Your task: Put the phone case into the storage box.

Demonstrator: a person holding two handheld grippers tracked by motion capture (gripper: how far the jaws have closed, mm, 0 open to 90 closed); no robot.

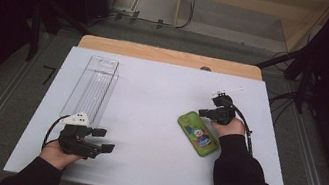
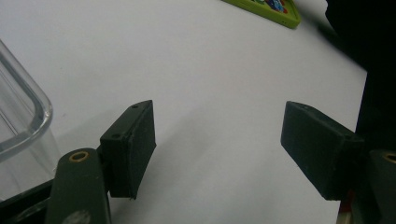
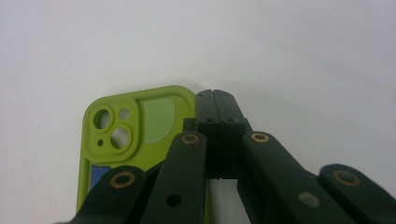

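A lime-green phone case (image 1: pixel 198 133) with a colourful cartoon print lies flat on the white table (image 1: pixel 152 95), right of centre. My right gripper (image 1: pixel 203 112) rests at the case's far end, jaws shut. In the right gripper view the shut jaws (image 3: pixel 216 100) sit just beside the edge of the case (image 3: pixel 116 135) near its camera cut-outs, with nothing between them. My left gripper (image 1: pixel 104 140) hovers near the table's front left, open. In the left gripper view its jaws (image 2: pixel 217 140) stand wide apart over bare table.
A long clear plastic container (image 1: pixel 92 85) lies on the left side of the table, its near end just beyond the left gripper; its rounded corner (image 2: pixel 21 116) shows beside the left jaw. The case's corner (image 2: pixel 275 9) is far ahead. Cables run on the floor beyond the table.
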